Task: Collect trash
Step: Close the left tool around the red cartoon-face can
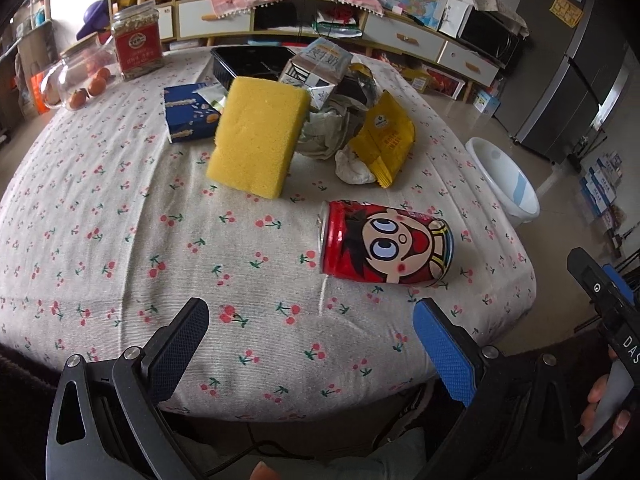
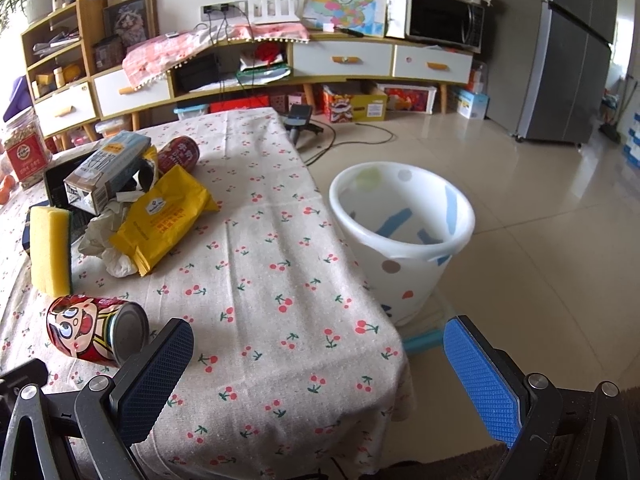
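Red can [image 1: 386, 242] lies on its side, long axis across frame, just upper-right of your wide, empty left claw [image 1: 316, 344].

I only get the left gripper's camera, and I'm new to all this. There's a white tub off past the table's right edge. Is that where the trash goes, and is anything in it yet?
Observer: The right camera looks into the bin; the part of its inside in view holds nothing.
Operator: Is it on the table?
Observer: No, it stands on the floor beside the table's corner.
Operator: Any trash I'm missing?
Observer: Yes, a second red can lies behind the milk carton.
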Demonstrator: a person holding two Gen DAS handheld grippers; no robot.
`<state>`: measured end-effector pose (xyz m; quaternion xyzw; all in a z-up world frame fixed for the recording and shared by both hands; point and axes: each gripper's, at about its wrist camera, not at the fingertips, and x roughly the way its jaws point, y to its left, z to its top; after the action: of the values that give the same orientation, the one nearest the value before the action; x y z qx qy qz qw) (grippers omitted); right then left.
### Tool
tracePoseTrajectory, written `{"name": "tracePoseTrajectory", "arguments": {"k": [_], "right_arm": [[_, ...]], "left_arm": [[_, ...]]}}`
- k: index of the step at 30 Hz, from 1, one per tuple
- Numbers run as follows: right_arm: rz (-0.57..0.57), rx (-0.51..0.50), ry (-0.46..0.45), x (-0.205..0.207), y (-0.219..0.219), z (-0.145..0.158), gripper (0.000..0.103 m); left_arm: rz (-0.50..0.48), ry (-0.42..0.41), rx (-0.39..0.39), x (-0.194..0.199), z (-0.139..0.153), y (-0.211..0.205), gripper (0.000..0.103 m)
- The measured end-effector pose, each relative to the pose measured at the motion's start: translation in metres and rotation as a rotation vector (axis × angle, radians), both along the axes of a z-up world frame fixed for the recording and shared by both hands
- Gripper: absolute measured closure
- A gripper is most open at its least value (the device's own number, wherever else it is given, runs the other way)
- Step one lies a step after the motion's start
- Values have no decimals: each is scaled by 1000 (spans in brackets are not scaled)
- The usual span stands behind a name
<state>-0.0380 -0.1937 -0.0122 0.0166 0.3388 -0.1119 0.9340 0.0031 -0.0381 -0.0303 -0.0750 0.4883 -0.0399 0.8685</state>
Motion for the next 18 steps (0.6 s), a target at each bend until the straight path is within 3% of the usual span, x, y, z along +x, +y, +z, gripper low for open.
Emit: {"name": "tracePoseTrajectory", "arguments": {"k": [18], "right_arm": [[-55, 83, 24, -8, -35, -4, 0]], "left_arm": [[-60, 3, 5, 40, -17, -46, 1]]}}
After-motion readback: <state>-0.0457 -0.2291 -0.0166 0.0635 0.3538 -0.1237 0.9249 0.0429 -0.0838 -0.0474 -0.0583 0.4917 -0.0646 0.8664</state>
